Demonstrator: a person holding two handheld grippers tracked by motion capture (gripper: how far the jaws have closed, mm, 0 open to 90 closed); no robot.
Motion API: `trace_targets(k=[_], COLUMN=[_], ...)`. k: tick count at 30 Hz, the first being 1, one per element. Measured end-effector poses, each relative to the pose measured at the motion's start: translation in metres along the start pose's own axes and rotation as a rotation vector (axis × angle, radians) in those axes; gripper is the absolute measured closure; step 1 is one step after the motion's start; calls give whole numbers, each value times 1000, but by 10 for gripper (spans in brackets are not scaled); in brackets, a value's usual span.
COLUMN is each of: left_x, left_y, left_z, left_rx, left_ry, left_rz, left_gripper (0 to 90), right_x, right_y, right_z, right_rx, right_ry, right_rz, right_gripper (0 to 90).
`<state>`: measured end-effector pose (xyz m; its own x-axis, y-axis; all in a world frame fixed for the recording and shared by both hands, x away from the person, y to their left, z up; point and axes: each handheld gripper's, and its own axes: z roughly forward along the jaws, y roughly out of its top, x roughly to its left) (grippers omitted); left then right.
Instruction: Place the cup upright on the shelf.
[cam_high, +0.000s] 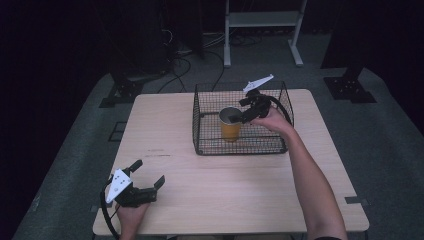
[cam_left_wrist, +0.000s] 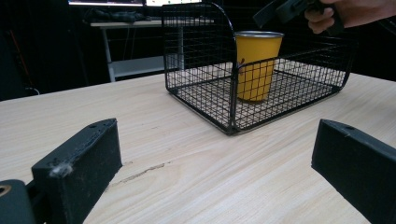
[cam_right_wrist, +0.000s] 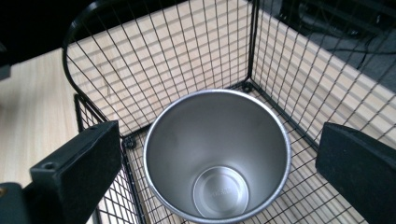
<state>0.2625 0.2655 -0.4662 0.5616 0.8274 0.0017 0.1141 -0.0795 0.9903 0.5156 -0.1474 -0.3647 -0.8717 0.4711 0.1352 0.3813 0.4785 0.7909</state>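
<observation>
Upright, cup (cam_high: 230, 126) in basket (cam_high: 240, 147)

Left tongs (cam_high: 148, 172): held low near the person, jaws wide apart, holding nothing.
Right tongs (cam_high: 239, 118): arm stretched far forward, pointing down, jaws wide apart.

Desk (cam_high: 200, 165): pale wood top, rectangular, with a faint dark scratch near its middle-left. Wire basket (cam_high: 205, 145): black mesh, resting directly on the desk toward one o'clock, near the far edge. Left gripper (cam_high: 148, 179): at seven o'clock, low over the near edge.
</observation>
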Motion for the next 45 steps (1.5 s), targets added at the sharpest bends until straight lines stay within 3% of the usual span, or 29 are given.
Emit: trace_targets(k=[9, 19, 31, 45], left_x=[1, -1, -2, -2], left_y=[0, 0, 0, 0], left_z=[0, 0, 0, 0], left_rx=[4, 12, 12, 14], left_ry=[4, 5, 0, 4], left_rz=[1, 2, 9, 11], left_gripper=[8, 8, 8, 8], right_x=[6, 12, 29, 54], right_y=[5, 0, -15, -36], right_z=[-22, -43, -62, -80], right_rx=[-79, -123, -136, -163], right_ry=[36, 57, 79, 140], right_rz=[18, 29, 19, 3], right_gripper=[0, 0, 0, 0])
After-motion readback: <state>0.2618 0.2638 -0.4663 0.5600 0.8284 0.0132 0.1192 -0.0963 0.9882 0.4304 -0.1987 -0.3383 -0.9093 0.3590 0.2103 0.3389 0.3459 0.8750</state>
